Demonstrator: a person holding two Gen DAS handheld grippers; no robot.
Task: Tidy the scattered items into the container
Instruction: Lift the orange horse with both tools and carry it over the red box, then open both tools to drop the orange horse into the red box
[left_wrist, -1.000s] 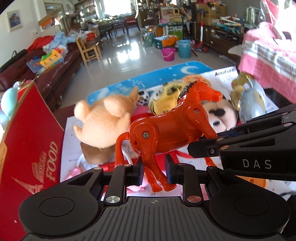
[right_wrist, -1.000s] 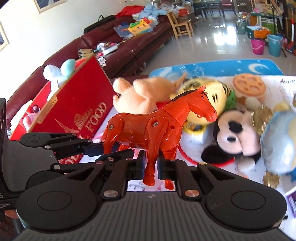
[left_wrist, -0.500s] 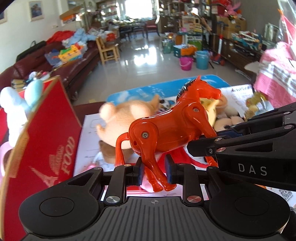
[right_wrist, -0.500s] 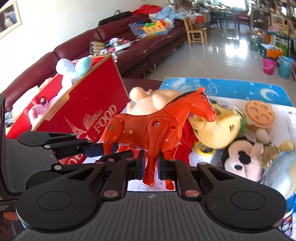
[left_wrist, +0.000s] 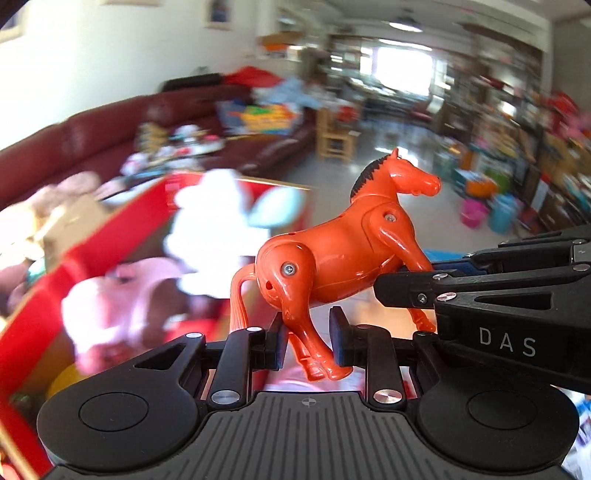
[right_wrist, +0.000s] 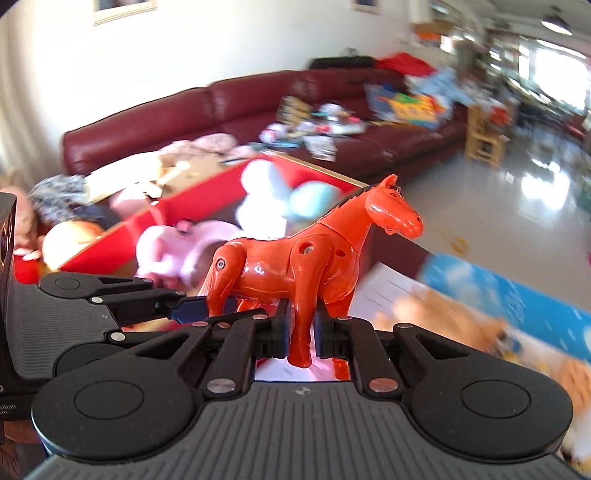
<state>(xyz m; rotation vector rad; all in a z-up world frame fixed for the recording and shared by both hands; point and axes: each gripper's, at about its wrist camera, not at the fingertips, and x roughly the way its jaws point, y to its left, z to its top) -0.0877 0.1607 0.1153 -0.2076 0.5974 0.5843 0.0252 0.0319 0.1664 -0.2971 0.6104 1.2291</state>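
An orange plastic toy horse (left_wrist: 343, 251) is held upright in the air by both grippers. My left gripper (left_wrist: 306, 341) is shut on a hind leg. My right gripper (right_wrist: 301, 336) is shut on a front leg of the horse (right_wrist: 295, 258). The right gripper also shows in the left wrist view (left_wrist: 480, 288), reaching in from the right. The red cardboard box (left_wrist: 48, 280) lies open to the left, with a pink plush (left_wrist: 122, 295) and a white and blue plush (left_wrist: 218, 218) inside. In the right wrist view the box (right_wrist: 207, 192) sits behind the horse.
A dark red sofa (right_wrist: 229, 107) with clutter runs behind the box. A tan plush (right_wrist: 454, 321) and a blue mat (right_wrist: 509, 295) lie at the right. Shiny floor, a wooden chair (left_wrist: 334, 136) and buckets (left_wrist: 491, 214) lie beyond.
Both grippers have swung left with the horse. The red box interior now fills the left of both views, and the toy pile on the mat has slid out to the right.
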